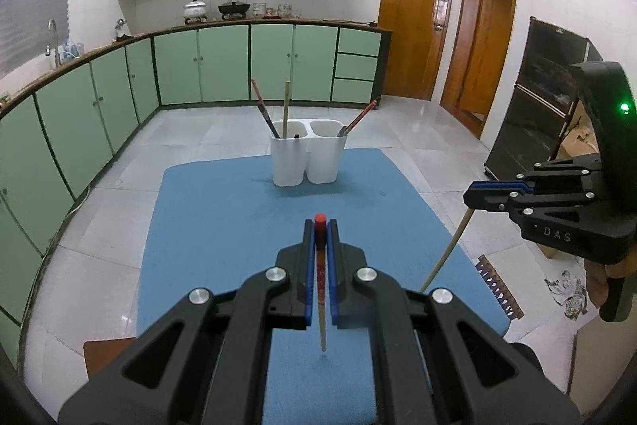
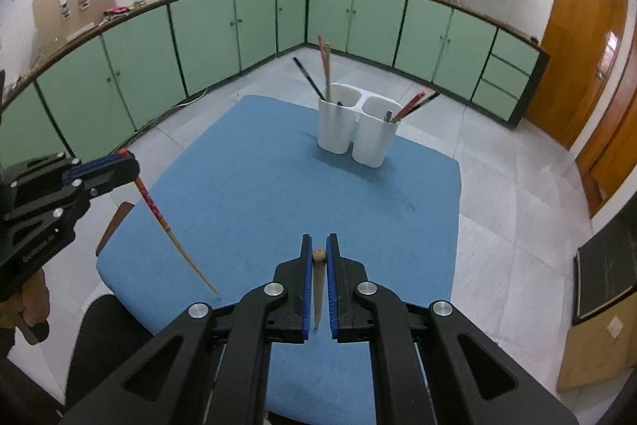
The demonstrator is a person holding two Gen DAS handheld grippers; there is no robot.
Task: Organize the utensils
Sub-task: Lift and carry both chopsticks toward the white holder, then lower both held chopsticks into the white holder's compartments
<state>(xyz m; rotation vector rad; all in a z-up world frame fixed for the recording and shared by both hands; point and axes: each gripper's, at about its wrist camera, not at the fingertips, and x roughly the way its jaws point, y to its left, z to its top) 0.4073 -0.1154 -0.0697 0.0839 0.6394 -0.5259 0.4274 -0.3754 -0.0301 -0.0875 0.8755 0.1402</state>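
You are looking at one white holder point(image 2: 356, 130) with two compartments, sitting on one blue mat point(image 2: 278, 186). Four chopsticks are showing in it from the left wrist view: three in the left compartment point(image 1: 285, 110) and one in the right point(image 1: 358, 119). From the right wrist view the right compartment is showing two. You are carrying two more chopsticks, one red-ended point(image 1: 320, 265) and one pale point(image 2: 318, 285).

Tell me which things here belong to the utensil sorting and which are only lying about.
Belong to the job:
- red-topped chopstick, in the left hand-held gripper
- plain wooden chopstick, in the right hand-held gripper
- white two-compartment holder with chopsticks already inside
- blue mat

Only lying about:
- white pot and black wok on the far counter
- faucet
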